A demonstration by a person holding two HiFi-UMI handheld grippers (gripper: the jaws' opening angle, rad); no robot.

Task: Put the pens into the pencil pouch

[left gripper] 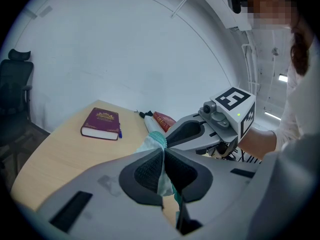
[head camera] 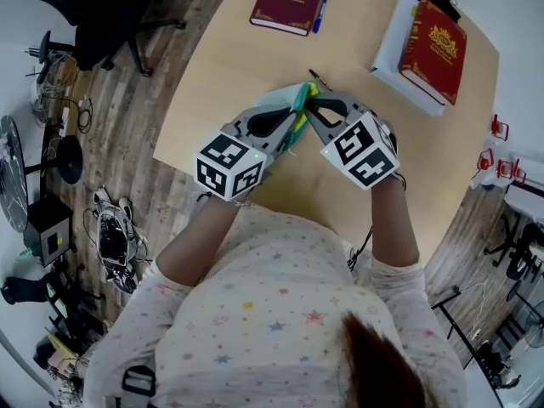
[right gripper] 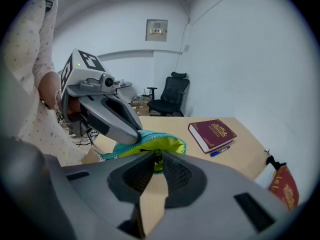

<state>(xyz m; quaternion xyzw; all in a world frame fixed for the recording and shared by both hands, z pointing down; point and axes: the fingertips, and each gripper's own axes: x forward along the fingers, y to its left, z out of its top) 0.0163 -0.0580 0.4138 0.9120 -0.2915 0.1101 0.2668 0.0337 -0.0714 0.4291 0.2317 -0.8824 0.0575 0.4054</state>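
On the wooden counter (head camera: 221,66), the head view shows a blue pen (head camera: 320,14) beside a maroon book (head camera: 288,1) and the teal pencil pouch (head camera: 300,100) between both grippers, the left gripper view shows the left gripper (left gripper: 163,154) with fingers pinched on its fabric, and the right gripper view shows the right gripper (right gripper: 157,156) with fingers clamped at its lime-lined rim.

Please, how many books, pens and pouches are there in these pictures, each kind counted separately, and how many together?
Books: 2, one at the far left, one at the far right
Pens: 2, one blue, one thin and dark
Pouch: 1
Total: 5
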